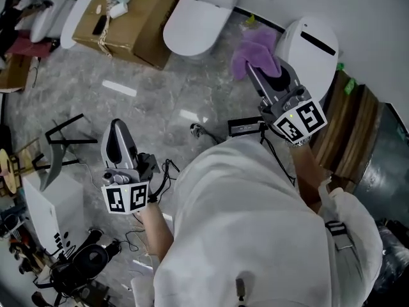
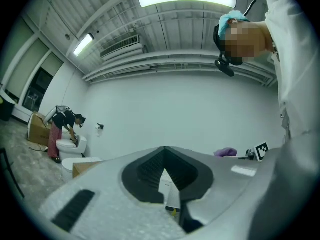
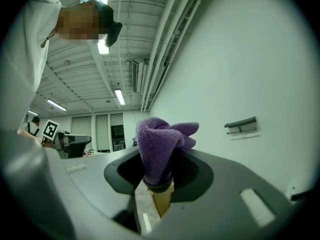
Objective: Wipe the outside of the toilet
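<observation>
A white toilet (image 1: 314, 43) stands at the right by the wall, and a second white toilet (image 1: 195, 25) with its lid down stands at the top middle. My right gripper (image 1: 254, 70) is shut on a purple cloth (image 1: 255, 48), held in the air just left of the right-hand toilet. In the right gripper view the cloth (image 3: 159, 143) bunches up out of the right gripper (image 3: 160, 183). My left gripper (image 1: 116, 130) hangs low on the left over the floor, shut and holding nothing. The left gripper (image 2: 165, 153) points at the far wall.
A cardboard box (image 1: 131, 18) lies left of the middle toilet. Cables and a black power brick (image 1: 243, 127) trail on the grey floor. A wooden stand (image 1: 348, 130) is at the right. Far off, another person (image 2: 62, 129) bends over a toilet (image 2: 70, 148).
</observation>
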A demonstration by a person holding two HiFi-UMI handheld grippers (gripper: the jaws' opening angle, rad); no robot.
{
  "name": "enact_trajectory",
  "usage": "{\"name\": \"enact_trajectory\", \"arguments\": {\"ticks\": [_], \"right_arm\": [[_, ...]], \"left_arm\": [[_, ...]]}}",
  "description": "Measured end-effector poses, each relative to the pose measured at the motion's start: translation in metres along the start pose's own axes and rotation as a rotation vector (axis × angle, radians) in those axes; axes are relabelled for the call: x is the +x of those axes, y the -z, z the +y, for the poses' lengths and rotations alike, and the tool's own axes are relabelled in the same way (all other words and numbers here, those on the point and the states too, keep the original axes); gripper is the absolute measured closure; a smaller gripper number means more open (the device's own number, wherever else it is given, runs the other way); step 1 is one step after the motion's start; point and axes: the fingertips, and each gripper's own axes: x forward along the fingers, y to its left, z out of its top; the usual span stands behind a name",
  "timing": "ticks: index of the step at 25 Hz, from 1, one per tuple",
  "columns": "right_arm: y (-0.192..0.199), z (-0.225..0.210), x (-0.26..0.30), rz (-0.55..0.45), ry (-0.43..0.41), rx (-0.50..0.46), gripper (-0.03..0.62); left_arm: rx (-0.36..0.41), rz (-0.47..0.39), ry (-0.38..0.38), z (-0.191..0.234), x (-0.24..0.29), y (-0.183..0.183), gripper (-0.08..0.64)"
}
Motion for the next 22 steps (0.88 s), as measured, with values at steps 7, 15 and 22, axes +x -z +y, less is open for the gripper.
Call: {"name": "enact_trajectory", "arguments": {"ticks": [7, 15, 22], "right_arm": [[-0.010, -0.024, -0.064, 0.012, -0.042, 0.011, 0.463], [-0.015, -0.018, -0.073, 0.009, -0.076, -0.011, 0.463], [-0.012, 0.007, -0.091, 0.026, -0.007, -0.049, 0.463]], "left_arm": [[0.033, 0.017, 0.084, -0.114, 0.026, 0.022, 0.555], [0.004, -0.009, 0.033, -0.117, 0.004, 0.021, 0.555], [-0.029, -0.030, 0.071, -0.095, -0.002, 0.023, 0.554]]}}
